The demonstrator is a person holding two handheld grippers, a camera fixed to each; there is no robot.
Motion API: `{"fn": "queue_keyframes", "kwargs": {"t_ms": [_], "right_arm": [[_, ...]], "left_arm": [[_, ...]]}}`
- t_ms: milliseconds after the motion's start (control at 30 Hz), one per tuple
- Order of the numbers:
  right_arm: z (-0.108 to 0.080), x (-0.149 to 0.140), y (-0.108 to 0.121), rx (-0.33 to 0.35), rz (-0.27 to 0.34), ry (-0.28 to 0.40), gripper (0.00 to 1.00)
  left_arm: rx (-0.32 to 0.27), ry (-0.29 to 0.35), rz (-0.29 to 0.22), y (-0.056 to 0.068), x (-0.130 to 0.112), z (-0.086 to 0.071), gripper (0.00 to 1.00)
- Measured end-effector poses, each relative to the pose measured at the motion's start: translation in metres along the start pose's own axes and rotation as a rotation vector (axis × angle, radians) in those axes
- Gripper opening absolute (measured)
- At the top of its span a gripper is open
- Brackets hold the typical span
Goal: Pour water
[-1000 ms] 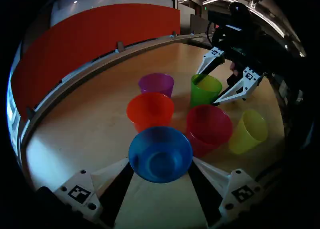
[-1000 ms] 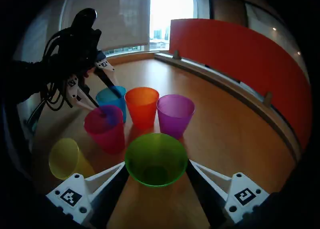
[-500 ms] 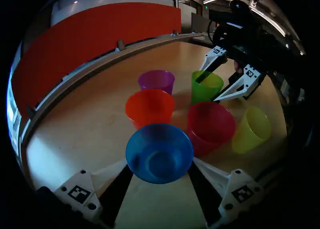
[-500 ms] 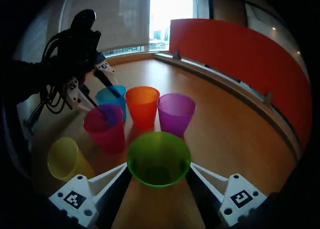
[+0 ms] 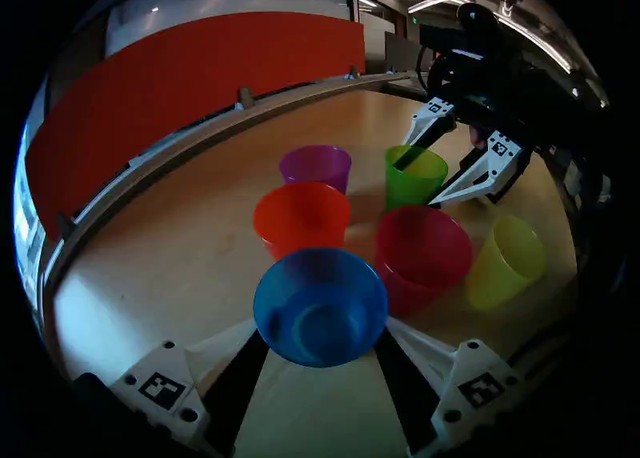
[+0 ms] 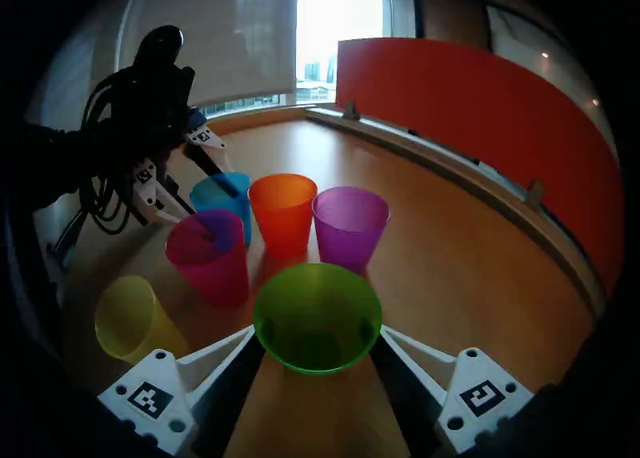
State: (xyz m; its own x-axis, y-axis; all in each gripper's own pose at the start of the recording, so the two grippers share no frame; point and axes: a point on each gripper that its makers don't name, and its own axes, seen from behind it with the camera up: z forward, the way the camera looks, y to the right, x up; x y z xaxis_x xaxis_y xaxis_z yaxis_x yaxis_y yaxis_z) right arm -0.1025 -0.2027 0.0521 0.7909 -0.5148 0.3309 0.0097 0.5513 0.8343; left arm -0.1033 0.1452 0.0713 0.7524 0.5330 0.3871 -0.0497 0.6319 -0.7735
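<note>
Nearly unmoved since a second ago: your left gripper (image 5: 320, 323) clamps blue cup (image 5: 320, 302), just beside red cup (image 5: 422, 254); your right gripper (image 6: 318, 332) clamps green cup (image 6: 318, 314) on red cup's other side. Both upright; pouring not begun.

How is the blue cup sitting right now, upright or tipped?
Upright. In the right gripper view the blue cup shows its mouth facing up and its walls straight, between the fingers of the left gripper.
</note>
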Motion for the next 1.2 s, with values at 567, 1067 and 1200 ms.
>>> {"fn": "queue_keyframes", "kwargs": {"t_ms": [567,1067,1200], "right_arm": [[-0.006,0.009,0.000,-0.011,0.017,0.031,0.87],[-0.022,0.034,-0.001,-0.035,-0.001,0.081,0.87],[-0.030,0.045,-0.001,-0.042,-0.010,0.100,0.87]], "left_arm": [[0.007,0.032,-0.033,0.004,0.001,-0.004,0.81],[0.068,0.121,-0.052,-0.002,0.028,-0.037,0.81],[0.087,0.141,-0.052,-0.003,0.037,-0.048,0.81]]}}
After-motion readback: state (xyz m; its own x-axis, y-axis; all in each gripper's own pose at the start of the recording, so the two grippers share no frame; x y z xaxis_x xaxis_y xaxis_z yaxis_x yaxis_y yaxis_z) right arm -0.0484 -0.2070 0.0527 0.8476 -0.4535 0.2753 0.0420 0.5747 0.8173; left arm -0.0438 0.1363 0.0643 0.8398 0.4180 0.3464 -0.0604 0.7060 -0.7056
